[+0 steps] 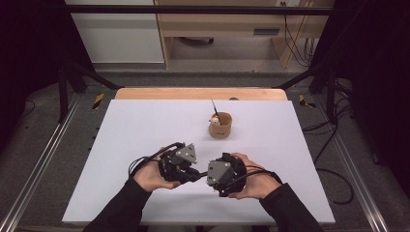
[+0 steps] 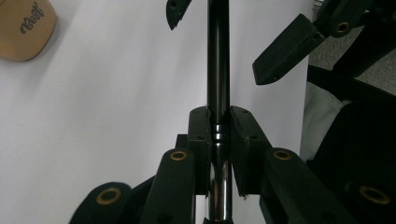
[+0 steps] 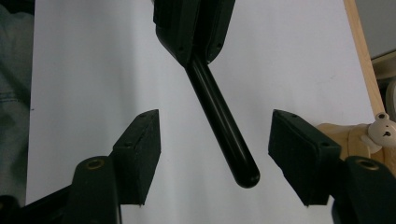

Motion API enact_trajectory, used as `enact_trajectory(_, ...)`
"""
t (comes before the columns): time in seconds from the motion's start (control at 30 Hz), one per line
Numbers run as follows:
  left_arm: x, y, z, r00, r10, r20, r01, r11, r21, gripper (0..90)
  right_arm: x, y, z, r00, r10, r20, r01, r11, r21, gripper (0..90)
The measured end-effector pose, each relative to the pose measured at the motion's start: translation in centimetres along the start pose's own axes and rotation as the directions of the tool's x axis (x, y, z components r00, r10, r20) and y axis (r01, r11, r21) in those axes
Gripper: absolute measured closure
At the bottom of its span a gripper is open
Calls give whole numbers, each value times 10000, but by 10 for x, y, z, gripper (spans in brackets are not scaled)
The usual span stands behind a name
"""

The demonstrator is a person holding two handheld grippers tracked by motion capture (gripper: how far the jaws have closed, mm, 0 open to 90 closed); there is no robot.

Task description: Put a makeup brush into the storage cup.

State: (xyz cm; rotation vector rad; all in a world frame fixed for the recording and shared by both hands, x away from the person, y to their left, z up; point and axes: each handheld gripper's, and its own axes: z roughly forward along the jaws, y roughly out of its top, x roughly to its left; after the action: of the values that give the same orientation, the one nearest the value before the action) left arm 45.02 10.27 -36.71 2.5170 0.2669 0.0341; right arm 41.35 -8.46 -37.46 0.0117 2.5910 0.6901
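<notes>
Black pen (image 2: 218, 70) — a slim glossy rod, clamped at its banded middle in the left tool (image 2: 218, 126), whose jaws are pressed tight on either side of it. Its long axis runs straight out along the line of those jaws, away from the left hand (image 1: 153, 178).

In the right gripper view the pen (image 3: 223, 127) comes slanting down out of the left tool's closed jaws, its rounded free end pointing into the gap of the right tool (image 3: 214, 154). That tool's jaws stand apart on either side of the tip — touching nothing.

From above: both forearms come in low over the white table (image 1: 145, 125), the right hand (image 1: 256, 182) just beside the left, the two tools turned inward nose to nose. A wooden cup (image 1: 220, 125) stands well beyond both tools.
</notes>
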Motion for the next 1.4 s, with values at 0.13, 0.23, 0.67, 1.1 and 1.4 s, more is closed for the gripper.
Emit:
enact_trajectory(0.13,0,0,1,10000,9,29,-9,10000,10,785,1,0,1,10000,3,-92,-3,10000,23,426)
enact_trajectory(0.23,0,1,2,9999,-15,116,14,10000,58,785,2,1,2,9993,-332,-194,333,9994,20,470)
enact_trajectory(0.67,-2,4,3,9996,122,240,-126,9998,149,785,4,3,6,9953,-935,-262,939,9955,136,628)
enact_trajectory(1.1,-4,4,6,9991,93,410,-99,9998,153,785,5,3,7,9909,-1301,-356,1309,9912,206,732)
enact_trajectory(1.4,-4,3,6,9985,197,508,-203,9997,107,782,4,2,8,9859,-1579,-550,1590,9871,172,760)
